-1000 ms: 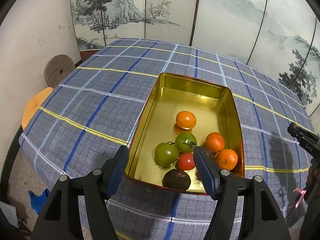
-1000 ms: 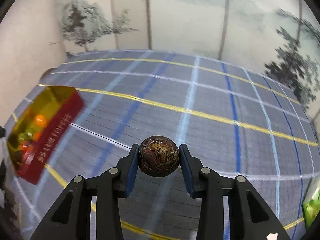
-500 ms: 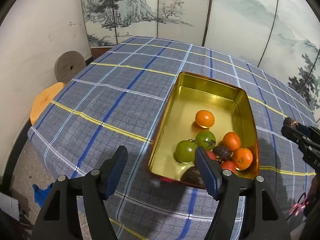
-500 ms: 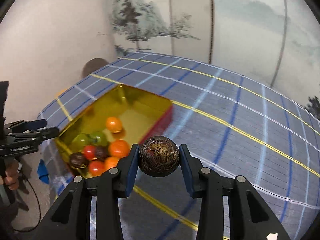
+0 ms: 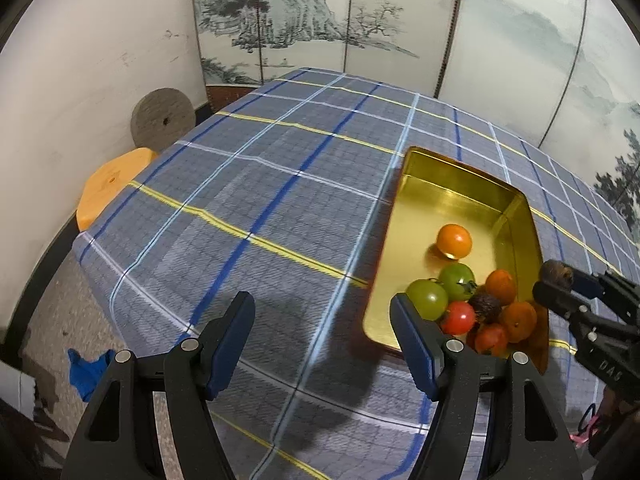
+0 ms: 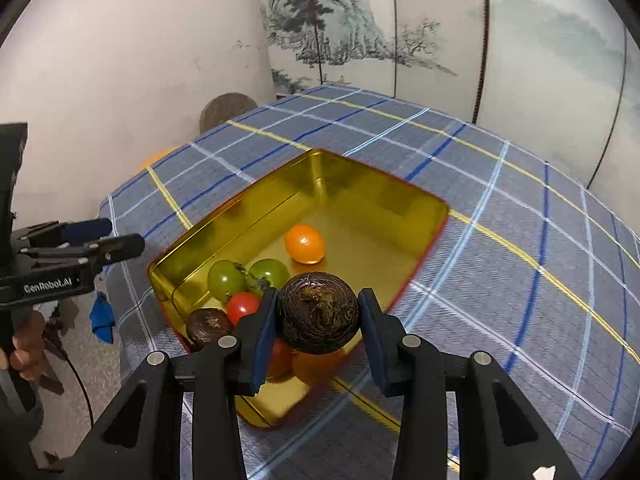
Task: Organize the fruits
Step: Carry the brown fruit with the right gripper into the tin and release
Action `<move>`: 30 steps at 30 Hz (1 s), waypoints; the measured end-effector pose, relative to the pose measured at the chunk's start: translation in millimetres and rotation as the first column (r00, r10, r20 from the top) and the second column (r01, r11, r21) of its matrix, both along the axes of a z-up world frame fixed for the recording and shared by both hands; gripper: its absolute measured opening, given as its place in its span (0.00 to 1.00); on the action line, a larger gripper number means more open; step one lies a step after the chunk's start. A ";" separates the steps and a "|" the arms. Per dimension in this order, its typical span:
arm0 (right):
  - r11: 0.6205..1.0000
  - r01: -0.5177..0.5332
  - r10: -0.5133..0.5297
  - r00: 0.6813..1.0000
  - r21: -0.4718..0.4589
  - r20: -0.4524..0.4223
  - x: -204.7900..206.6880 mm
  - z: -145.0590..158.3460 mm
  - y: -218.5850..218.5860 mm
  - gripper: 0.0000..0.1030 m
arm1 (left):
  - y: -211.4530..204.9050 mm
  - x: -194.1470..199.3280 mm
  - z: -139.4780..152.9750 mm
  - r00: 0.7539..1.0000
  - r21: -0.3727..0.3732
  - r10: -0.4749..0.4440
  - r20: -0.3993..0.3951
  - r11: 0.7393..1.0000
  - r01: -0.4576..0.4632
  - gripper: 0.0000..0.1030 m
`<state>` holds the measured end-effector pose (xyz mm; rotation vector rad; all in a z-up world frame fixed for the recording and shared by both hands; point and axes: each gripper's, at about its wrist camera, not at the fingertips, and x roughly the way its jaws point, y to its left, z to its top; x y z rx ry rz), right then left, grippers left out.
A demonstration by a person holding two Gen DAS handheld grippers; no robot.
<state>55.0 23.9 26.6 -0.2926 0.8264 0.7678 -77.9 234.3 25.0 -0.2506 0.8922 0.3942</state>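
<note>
The right tongs (image 6: 319, 320) are closed on a dark, wrinkled round fruit (image 6: 319, 312), its blue pads pressed against the fruit's two sides, and hold it in the air above the near end of the gold tin (image 6: 424, 196). The left view shows the same fruit (image 5: 556, 275) at the tips of the right tongs, over the tin's right rim (image 5: 534, 224). The left tongs (image 5: 322, 334) are spread wide and hold nothing; they hang over the table (image 5: 260, 200) beside the tin's left wall, with the right finger in front of the tin's near corner. The tin sits on the blue plaid cloth near the table's edge. In it lie an orange fruit (image 6: 304, 243) alone toward the middle, and a cluster at the near end: two green tomatoes (image 6: 226, 279), a red tomato (image 6: 242, 306), another dark fruit (image 6: 208, 326), and more orange and red fruits (image 5: 500, 286) seen from the left view. Beyond the table stand an orange stool (image 5: 114, 184), a grey stone disc (image 5: 162, 118) against the wall, and a painted folding screen (image 5: 320, 20). A blue rag (image 5: 86, 368) lies on the floor.
</note>
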 end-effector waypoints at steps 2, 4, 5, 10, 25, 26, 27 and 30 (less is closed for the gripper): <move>1.000 -0.010 0.010 1.000 -0.006 -0.007 -0.9 -3.6 5.8 0.36 | 2.4 -1.7 -1.1 1.000 -0.001 0.006 -0.002 1.000 -0.006 0.69; 1.000 -0.019 0.019 1.000 -0.011 -0.011 -1.9 -6.6 11.2 0.36 | 4.8 -2.9 -2.6 1.000 -0.004 0.010 -0.006 1.000 -0.010 0.69; 1.000 -0.023 0.023 1.000 -0.015 -0.012 -2.7 -8.2 14.0 0.36 | 5.8 -3.6 -3.5 1.000 -0.006 0.012 -0.008 1.000 -0.012 0.69; 0.999 -0.037 0.037 0.999 -0.037 -0.017 -3.4 -15.7 23.4 0.36 | 8.4 -6.7 -6.2 1.000 -0.017 0.013 -0.017 1.000 -0.013 0.69; 0.999 0.017 -0.019 0.999 -0.034 -0.045 -0.6 -30.7 32.7 0.38 | 6.1 -11.3 -8.9 0.999 -0.015 -0.003 -0.038 1.000 0.002 0.70; 0.999 0.018 -0.020 0.999 -0.036 -0.042 -1.1 -30.7 33.1 0.38 | 5.2 -11.4 -8.9 0.999 -0.015 -0.006 -0.040 1.000 0.005 0.70; 0.999 0.020 -0.022 0.999 -0.038 -0.040 -1.7 -30.7 33.3 0.38 | 4.1 -11.4 -8.9 0.999 -0.016 -0.010 -0.041 1.000 0.009 0.70; 0.999 0.023 -0.025 0.999 -0.041 -0.039 -2.3 -30.4 33.4 0.39 | 0.6 -11.0 -9.3 0.999 -0.018 -0.017 -0.045 1.000 0.016 0.70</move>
